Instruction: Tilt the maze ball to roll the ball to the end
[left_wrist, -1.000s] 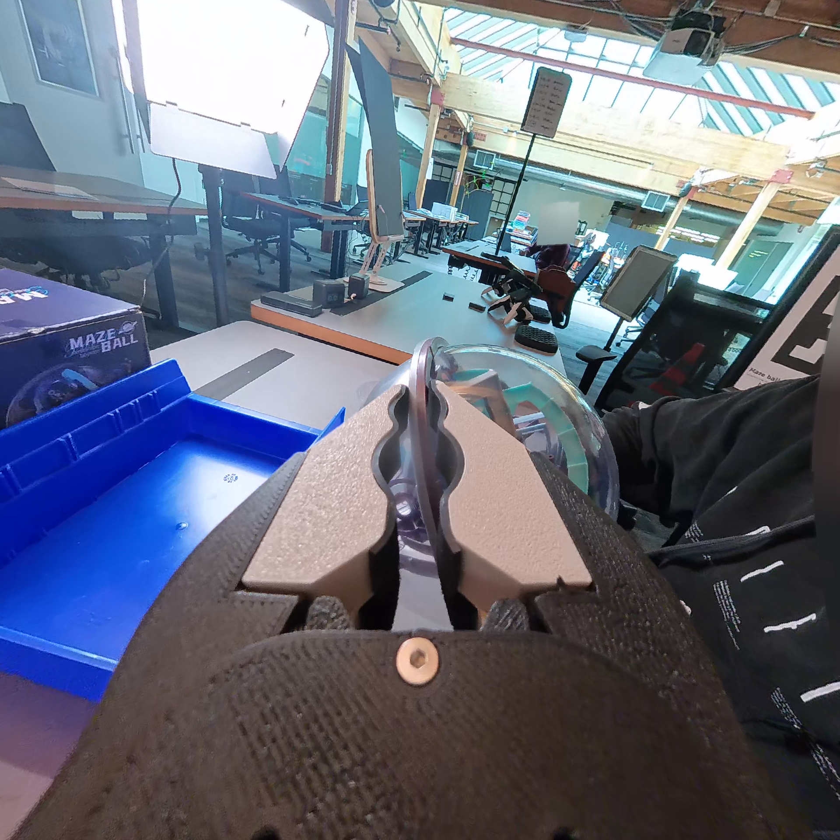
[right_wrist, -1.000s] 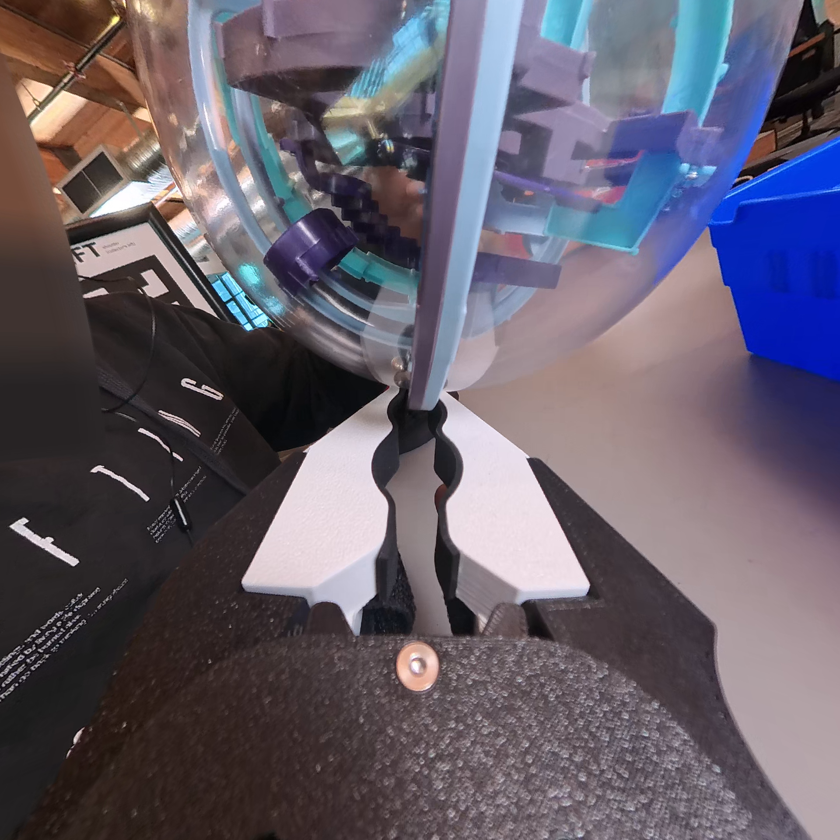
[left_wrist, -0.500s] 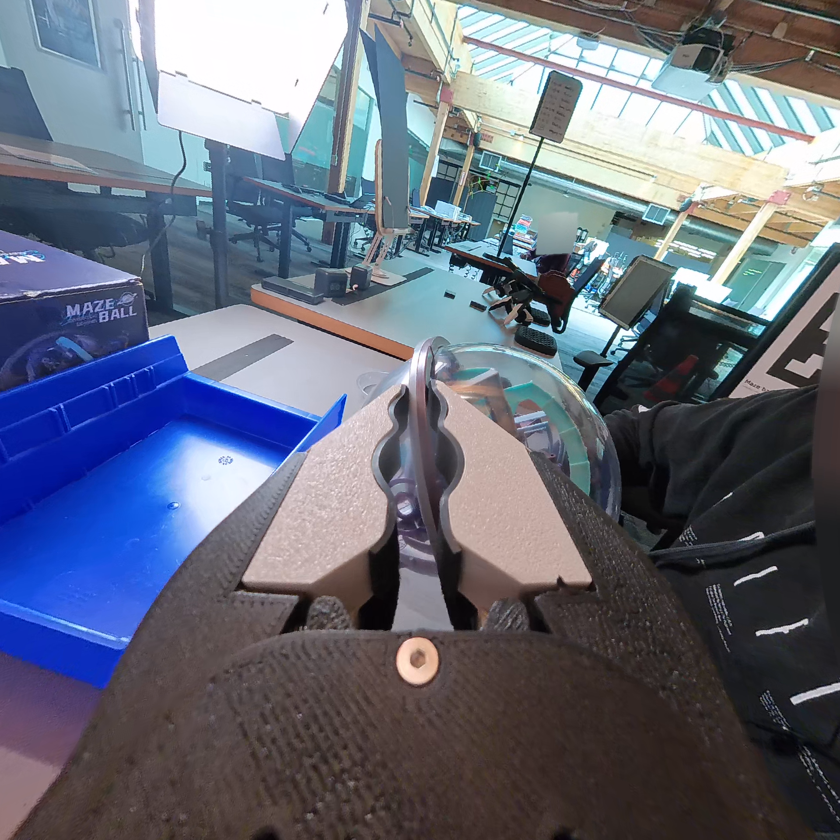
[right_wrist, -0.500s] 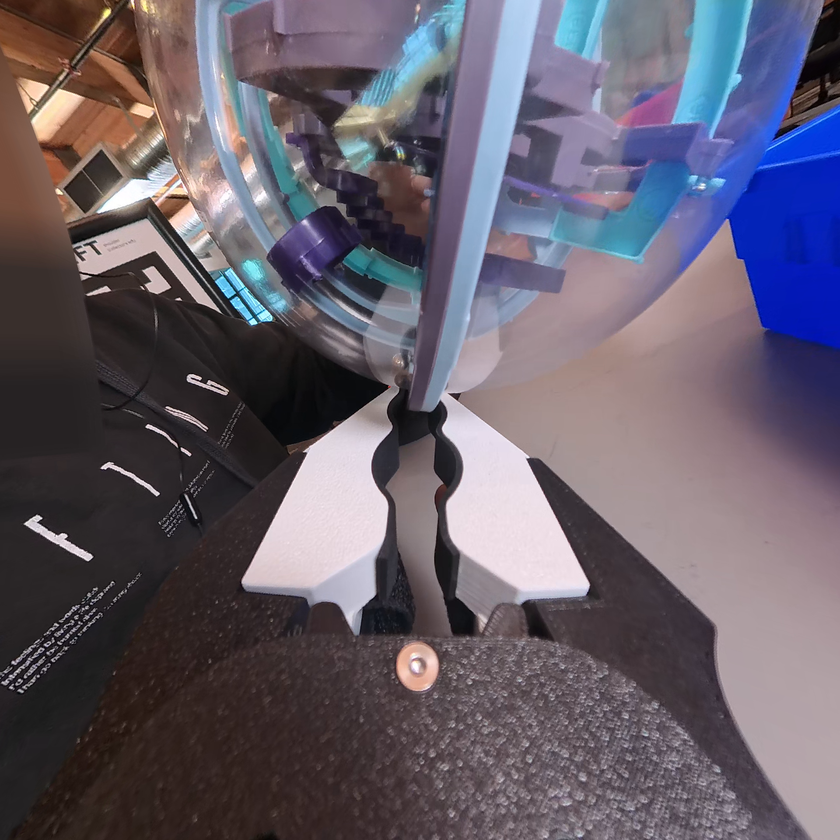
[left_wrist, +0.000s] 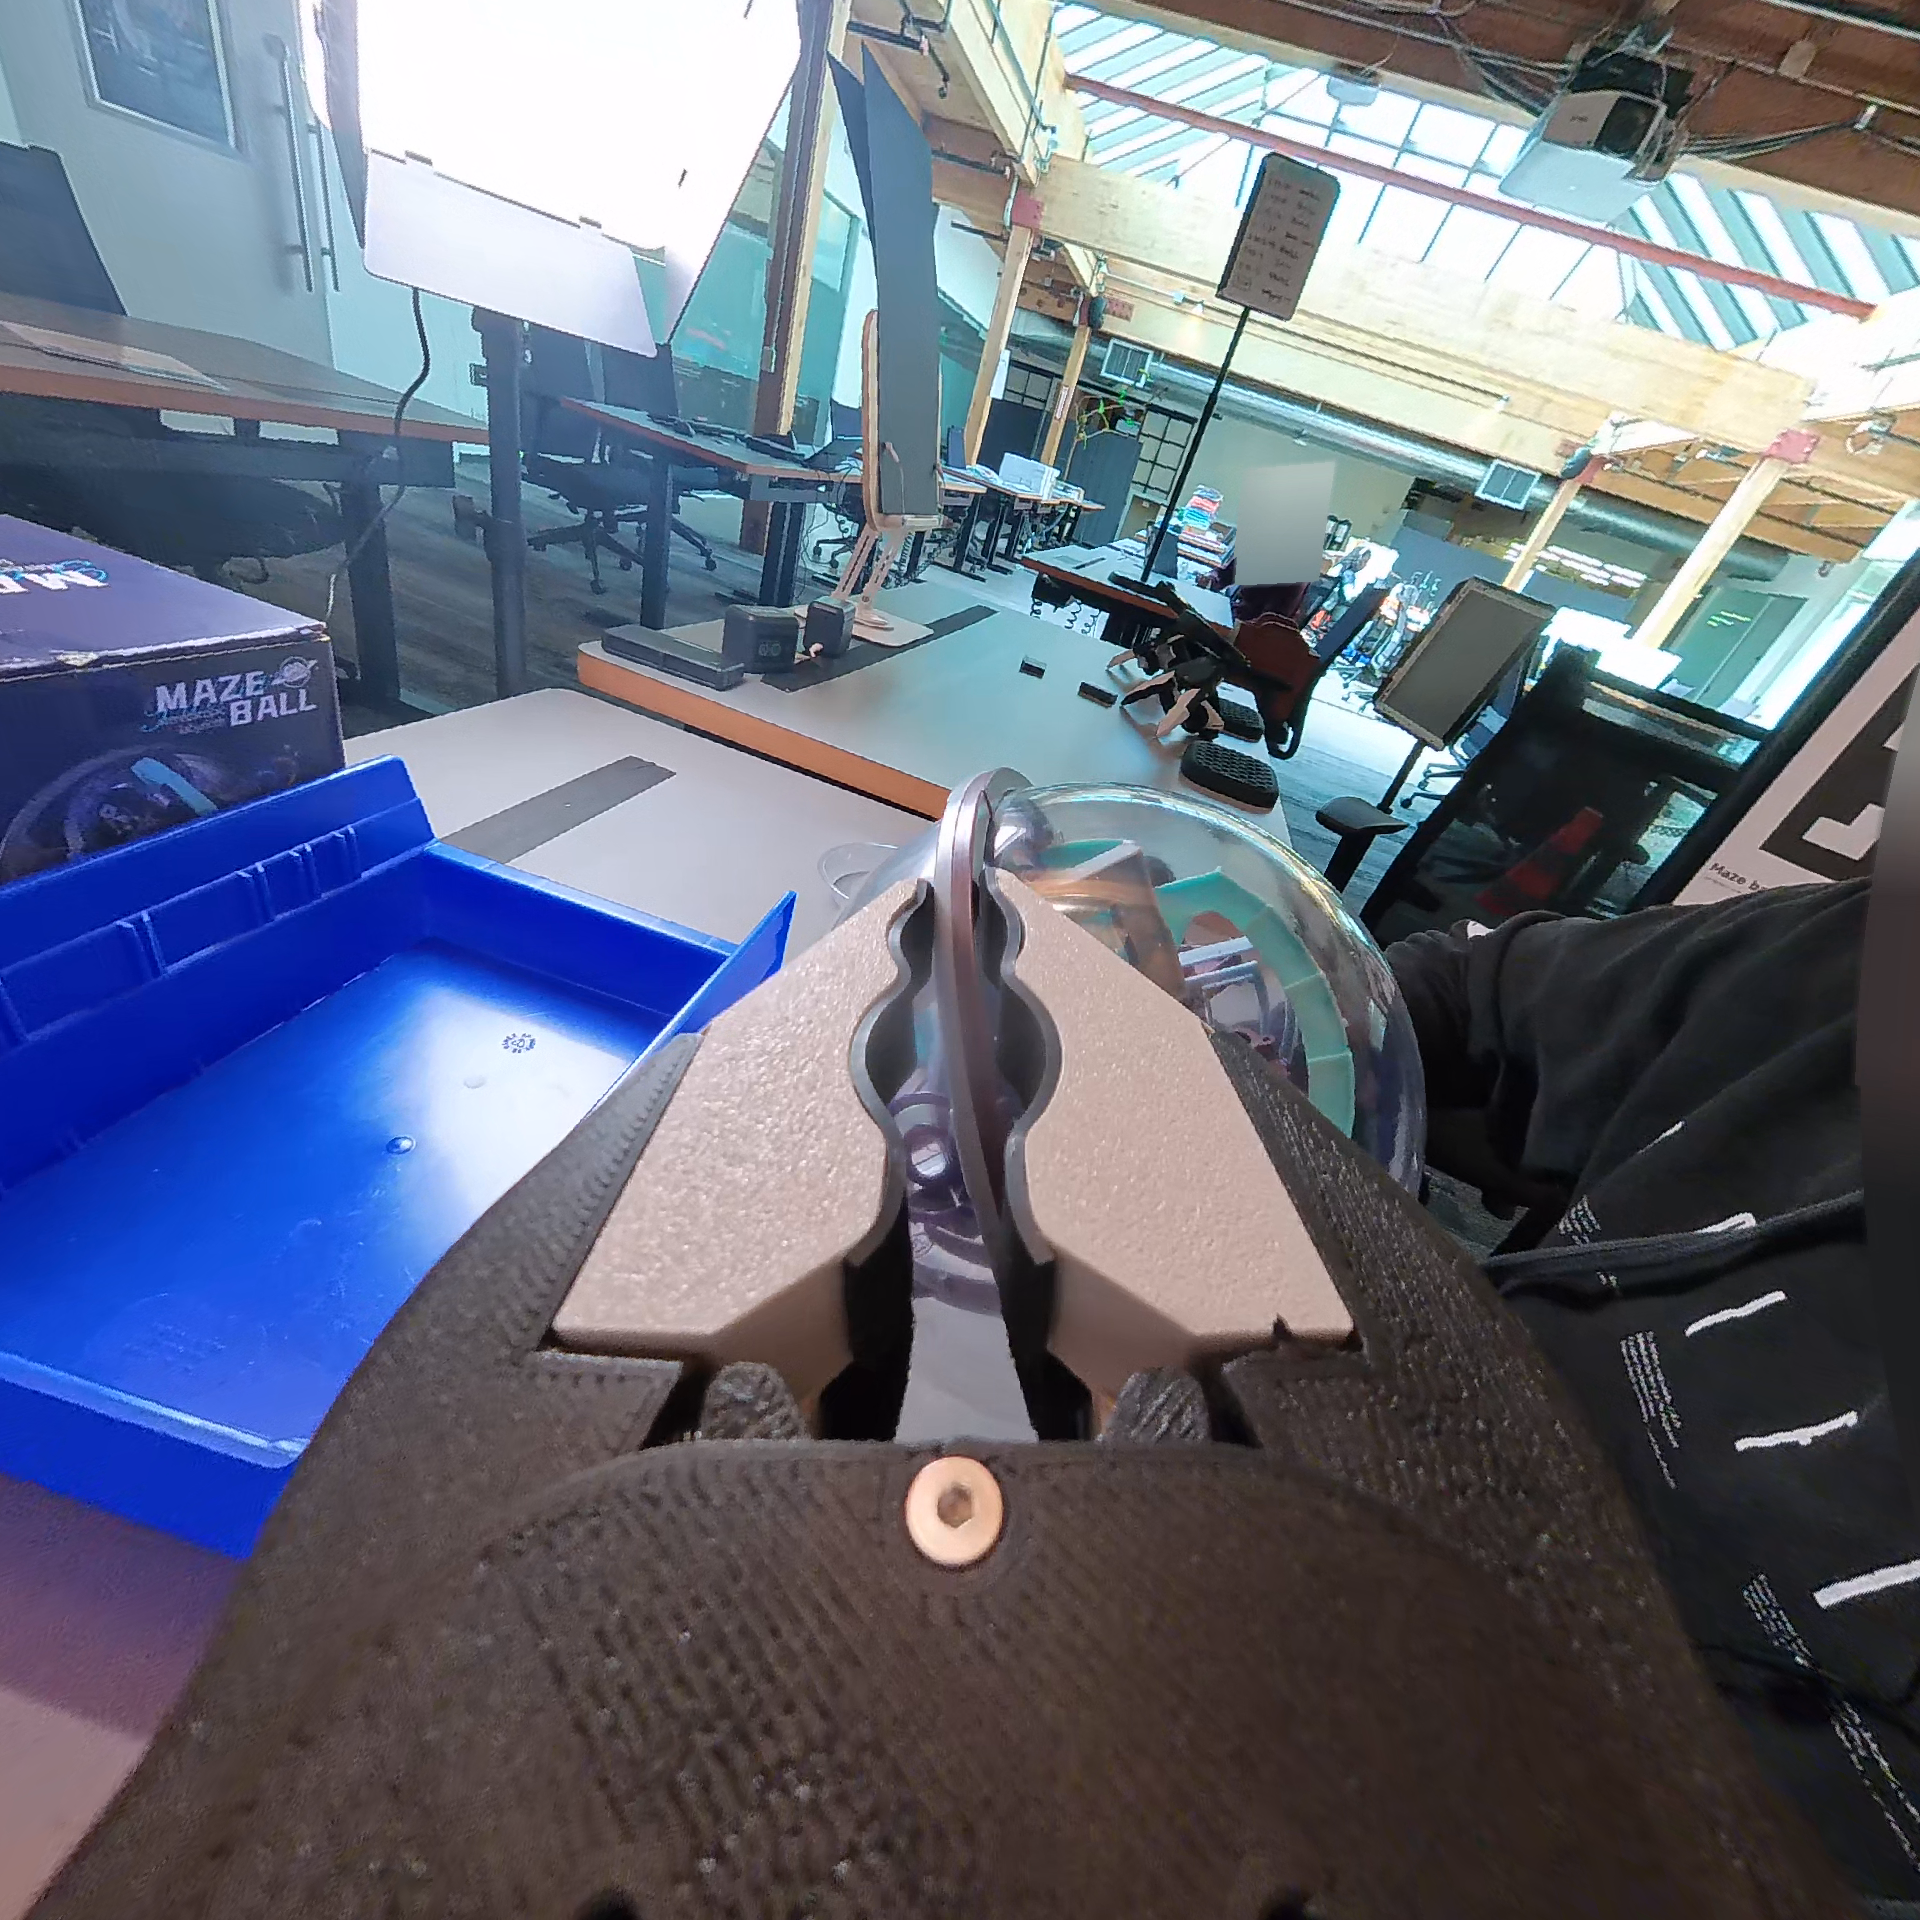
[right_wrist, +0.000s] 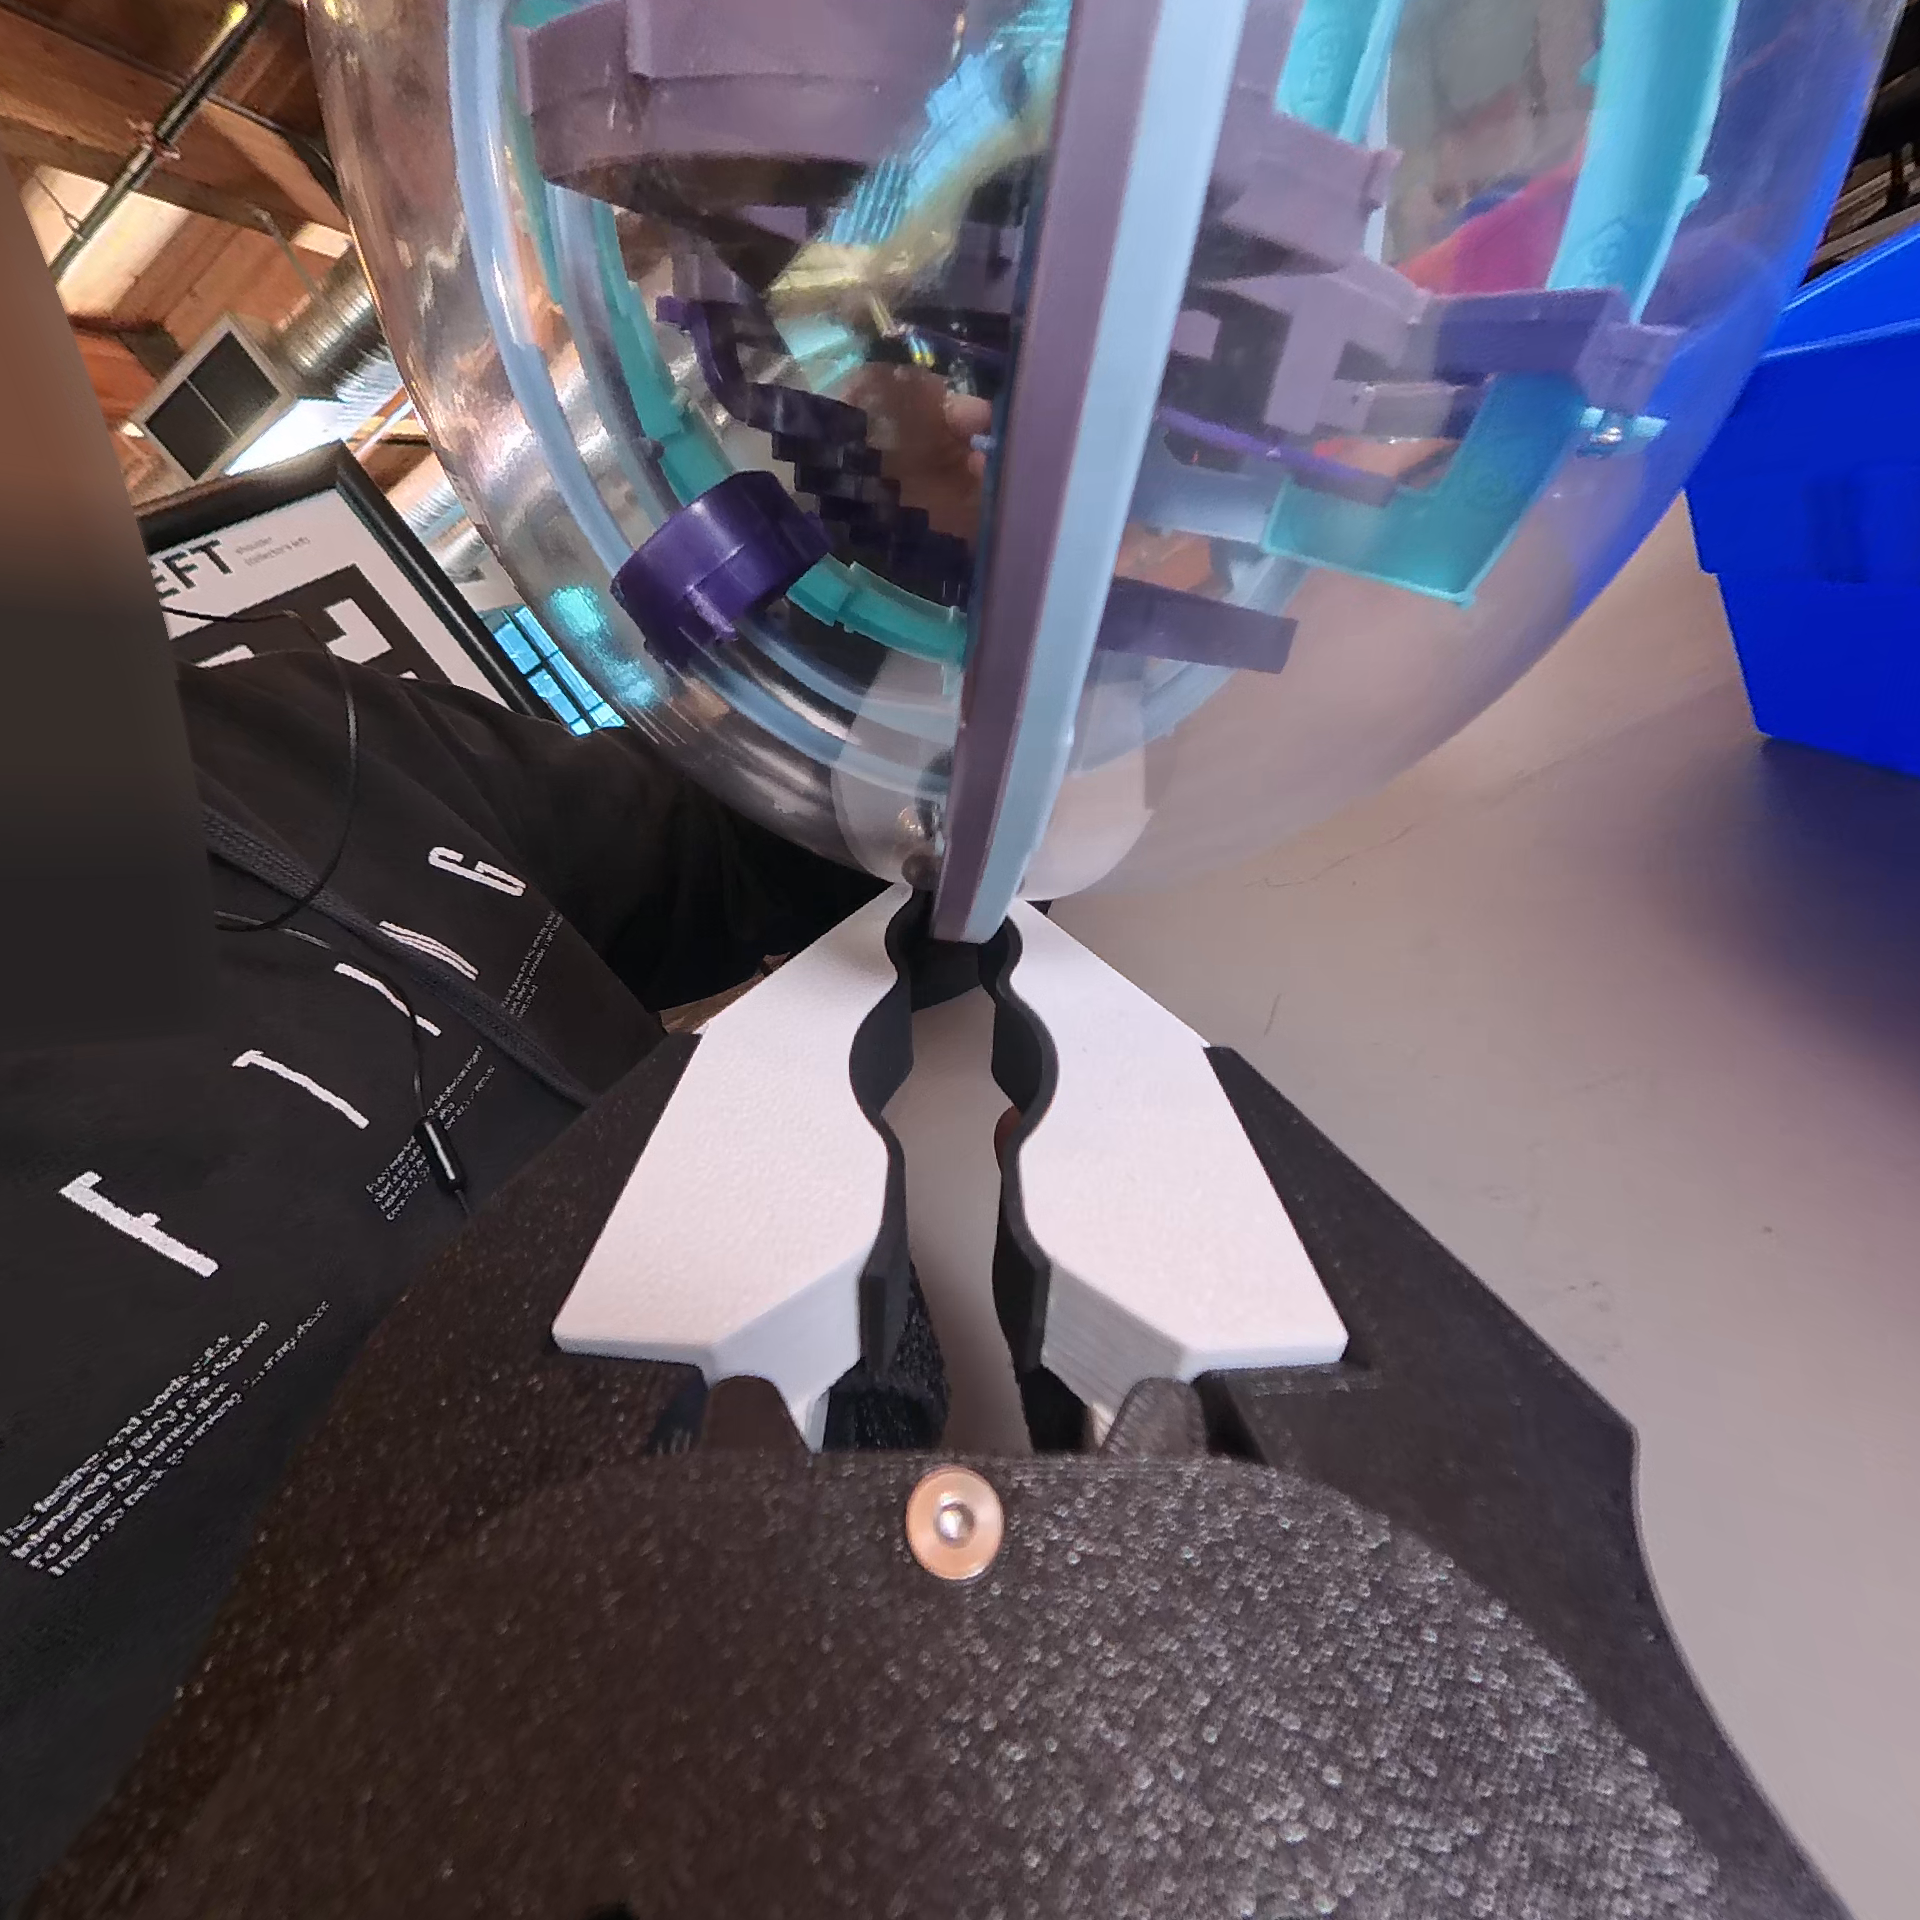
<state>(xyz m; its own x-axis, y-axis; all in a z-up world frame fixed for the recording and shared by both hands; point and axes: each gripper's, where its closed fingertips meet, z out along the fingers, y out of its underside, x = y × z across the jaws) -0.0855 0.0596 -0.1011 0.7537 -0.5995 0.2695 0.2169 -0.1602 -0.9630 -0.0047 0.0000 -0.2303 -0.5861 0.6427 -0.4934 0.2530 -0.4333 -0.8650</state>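
Note:
The maze ball (right_wrist: 1039, 416) is a clear plastic sphere with teal and purple tracks inside and a grey-blue rim around its middle. It is held in the air above the table. My right gripper (right_wrist: 951, 925) is shut on the lower edge of that rim. A small steel ball (right_wrist: 914, 826) sits inside the sphere low down by the rim, just above the right fingertips. My left gripper (left_wrist: 961, 894) is shut on the rim from the other side, and the maze ball (left_wrist: 1226, 935) bulges out to the right of its fingers.
A blue plastic bin (left_wrist: 260, 1091) stands on the grey table (left_wrist: 665, 831) left of the maze ball; it also shows in the right wrist view (right_wrist: 1829, 540). The maze ball's dark box (left_wrist: 156, 707) stands behind the bin. A person's black sleeve (left_wrist: 1662, 1143) is close on the right.
The maze ball has tilted a little between both grippers, its rim now leaning further right in the right wrist view. The left gripper has shifted slightly; the bin sits lower left in its view.

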